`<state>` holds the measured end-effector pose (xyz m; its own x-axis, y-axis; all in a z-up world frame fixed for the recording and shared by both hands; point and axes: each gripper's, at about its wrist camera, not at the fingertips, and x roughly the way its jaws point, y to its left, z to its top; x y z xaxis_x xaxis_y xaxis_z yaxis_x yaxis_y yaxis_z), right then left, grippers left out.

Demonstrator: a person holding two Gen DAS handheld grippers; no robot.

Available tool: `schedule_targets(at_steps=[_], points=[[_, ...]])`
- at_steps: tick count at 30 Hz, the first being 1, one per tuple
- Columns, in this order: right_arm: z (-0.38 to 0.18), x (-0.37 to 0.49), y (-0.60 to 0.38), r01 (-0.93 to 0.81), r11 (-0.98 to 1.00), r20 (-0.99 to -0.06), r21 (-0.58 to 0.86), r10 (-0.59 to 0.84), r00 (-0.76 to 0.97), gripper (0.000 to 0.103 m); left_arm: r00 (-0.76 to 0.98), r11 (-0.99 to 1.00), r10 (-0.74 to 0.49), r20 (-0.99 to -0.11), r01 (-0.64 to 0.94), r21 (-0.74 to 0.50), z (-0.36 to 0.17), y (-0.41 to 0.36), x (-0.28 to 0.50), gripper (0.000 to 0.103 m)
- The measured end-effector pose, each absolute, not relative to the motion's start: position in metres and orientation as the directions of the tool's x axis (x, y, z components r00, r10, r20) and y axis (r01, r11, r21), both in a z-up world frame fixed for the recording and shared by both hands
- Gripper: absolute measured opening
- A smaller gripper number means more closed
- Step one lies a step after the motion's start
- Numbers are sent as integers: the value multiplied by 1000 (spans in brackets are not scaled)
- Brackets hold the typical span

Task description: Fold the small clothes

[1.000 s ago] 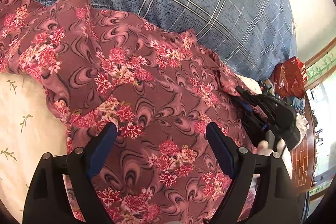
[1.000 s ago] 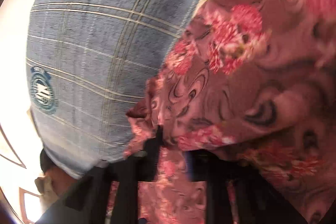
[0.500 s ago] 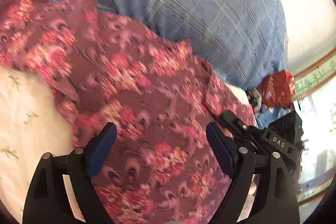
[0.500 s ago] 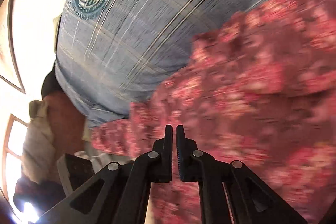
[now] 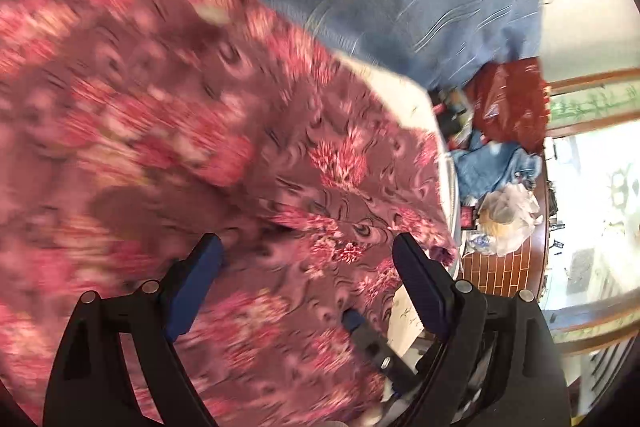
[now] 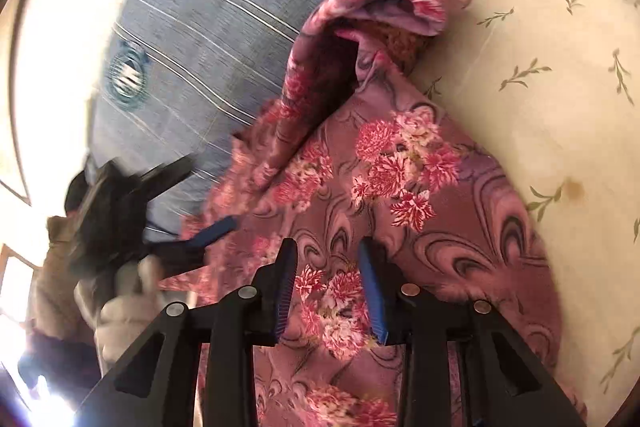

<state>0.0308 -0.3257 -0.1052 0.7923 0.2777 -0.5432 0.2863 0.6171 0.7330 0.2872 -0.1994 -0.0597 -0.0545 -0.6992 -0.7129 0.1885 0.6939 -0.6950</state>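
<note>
Garment (image 6: 400, 163) lies beneath right gripper's (image 6: 329, 287) parted fingers, untouched.

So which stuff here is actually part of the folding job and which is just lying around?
Part of the job:
- floral garment
- left gripper, open
- right gripper, jaws just opening, garment between them

Lying about:
- blue plaid quilt
- cream sprigged sheet
- red bag
- white plastic bag

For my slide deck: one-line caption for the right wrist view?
Right gripper, jaws just opening, hovers over the floral garment on a cream sheet, gripping nothing.
</note>
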Motion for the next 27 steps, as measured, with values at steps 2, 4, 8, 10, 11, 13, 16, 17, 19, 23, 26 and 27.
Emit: schedule_targets(at_steps=[2, 4, 8, 10, 11, 13, 16, 17, 19, 23, 26, 27], points=[[-105, 32, -323, 260, 648, -538, 715, 274, 797, 33, -55, 711, -690, -721, 135, -690, -69, -210, 292, 87], [-104, 31, -321, 240, 660, -527, 712, 276, 803, 33, 4, 704, -708, -707, 92, -704, -62, -211, 300, 74], [-107, 26, -324, 208, 653, -508, 729, 312, 803, 33, 42, 697, -717, -696, 87, -712, -44, -210, 309, 3], [-107, 24, -326, 207, 642, -510, 738, 330, 794, 33, 174, 735, -678, -715, 139, -663, -15, -195, 303, 3], [-107, 19, -329, 207, 637, -510, 742, 336, 792, 34, 217, 743, -669, -711, 153, -652, -4, -188, 299, 3], [-103, 14, -333, 199, 612, -488, 766, 352, 799, 39, 306, 750, -657, -689, 176, -638, 21, -163, 288, 2], [-94, 12, -336, 172, 566, -429, 806, 360, 828, 48, 409, 772, -623, -667, 182, -609, 44, -125, 276, 3], [-91, 16, -336, 157, 547, -404, 822, 367, 838, 51, 438, 784, -604, -666, 174, -597, 48, -115, 273, 3], [-86, 23, -335, 137, 517, -369, 845, 377, 850, 54, 487, 802, -570, -662, 154, -577, 51, -99, 272, 3], [-88, 49, -326, 142, 455, -345, 879, 402, 848, 64, 494, 813, -535, -686, 80, -577, 36, -66, 273, 3], [-97, 68, -318, 172, 427, -359, 888, 409, 839, 64, 487, 805, -527, -697, 24, -592, 21, -47, 274, 3], [-99, 74, -317, 185, 425, -366, 886, 397, 842, 64, 484, 801, -529, -697, 12, -599, 17, -42, 274, 3]])
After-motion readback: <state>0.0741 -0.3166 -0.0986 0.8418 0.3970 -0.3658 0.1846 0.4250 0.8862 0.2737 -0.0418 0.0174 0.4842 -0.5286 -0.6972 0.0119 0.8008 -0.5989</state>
